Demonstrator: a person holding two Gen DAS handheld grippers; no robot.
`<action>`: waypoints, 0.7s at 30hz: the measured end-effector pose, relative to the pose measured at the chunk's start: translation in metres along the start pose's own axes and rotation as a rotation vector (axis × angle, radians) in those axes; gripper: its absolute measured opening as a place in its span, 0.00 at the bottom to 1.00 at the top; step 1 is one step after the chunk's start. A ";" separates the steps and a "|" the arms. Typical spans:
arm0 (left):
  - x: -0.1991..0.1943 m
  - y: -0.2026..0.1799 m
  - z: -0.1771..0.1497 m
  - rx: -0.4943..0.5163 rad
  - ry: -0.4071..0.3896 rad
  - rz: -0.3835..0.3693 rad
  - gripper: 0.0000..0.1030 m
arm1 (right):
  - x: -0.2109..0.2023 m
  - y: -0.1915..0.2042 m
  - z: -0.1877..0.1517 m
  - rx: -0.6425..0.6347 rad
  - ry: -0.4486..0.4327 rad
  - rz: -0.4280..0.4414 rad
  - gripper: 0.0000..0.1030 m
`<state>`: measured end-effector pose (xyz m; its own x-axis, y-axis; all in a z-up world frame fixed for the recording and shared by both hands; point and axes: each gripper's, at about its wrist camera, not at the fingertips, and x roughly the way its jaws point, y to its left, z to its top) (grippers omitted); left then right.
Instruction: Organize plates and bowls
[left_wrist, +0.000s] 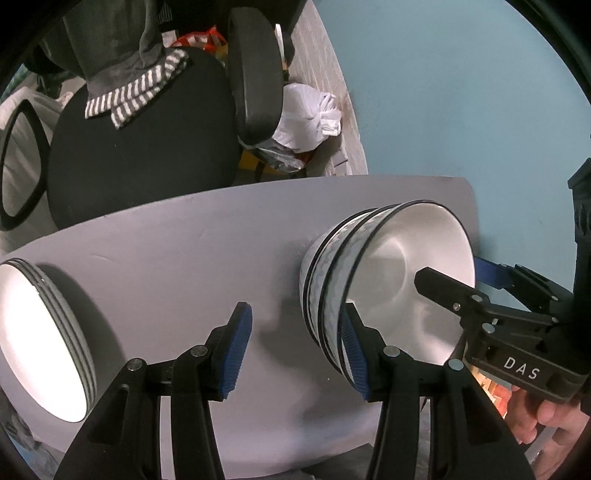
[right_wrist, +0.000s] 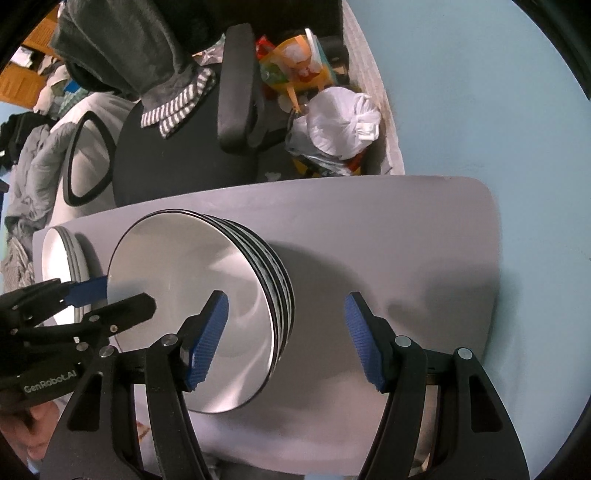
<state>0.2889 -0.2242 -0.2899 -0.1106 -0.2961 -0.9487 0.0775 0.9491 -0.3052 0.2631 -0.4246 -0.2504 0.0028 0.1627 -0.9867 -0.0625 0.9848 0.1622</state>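
A stack of white bowls (left_wrist: 388, 280) with patterned sides and dark rims stands on the grey table (left_wrist: 184, 240). My left gripper (left_wrist: 297, 350) is open and straddles the stack's left rim, one finger inside and one outside, with no pad pressing. My right gripper (right_wrist: 286, 341) is open and straddles the opposite rim of the bowls (right_wrist: 192, 295) the same way. In the left wrist view the right gripper (left_wrist: 458, 284) shows one finger inside the top bowl. In the right wrist view the left gripper (right_wrist: 129, 293) comes in from the left. A stack of white plates (left_wrist: 37, 332) sits at the table's left end.
Past the table's far edge (right_wrist: 406, 240) stands a black office chair (left_wrist: 140, 147) draped with a striped cloth (left_wrist: 136, 96). Beside it lies a white plastic bag (left_wrist: 306, 118) among clutter. A hand (left_wrist: 546, 424) holds the right gripper. A light blue surface (left_wrist: 461, 110) lies to the right.
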 end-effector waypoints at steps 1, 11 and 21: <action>0.003 0.000 0.001 -0.005 0.004 -0.003 0.49 | 0.002 -0.001 0.001 0.002 0.002 0.006 0.64; 0.015 0.004 0.005 -0.033 0.024 -0.036 0.49 | 0.014 -0.013 0.004 0.052 0.011 0.070 0.64; 0.023 0.012 0.007 -0.088 0.042 -0.097 0.49 | 0.023 -0.012 0.004 0.044 0.035 0.080 0.57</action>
<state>0.2941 -0.2205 -0.3156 -0.1547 -0.3835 -0.9105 -0.0229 0.9227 -0.3848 0.2682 -0.4324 -0.2750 -0.0356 0.2398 -0.9702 -0.0174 0.9705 0.2405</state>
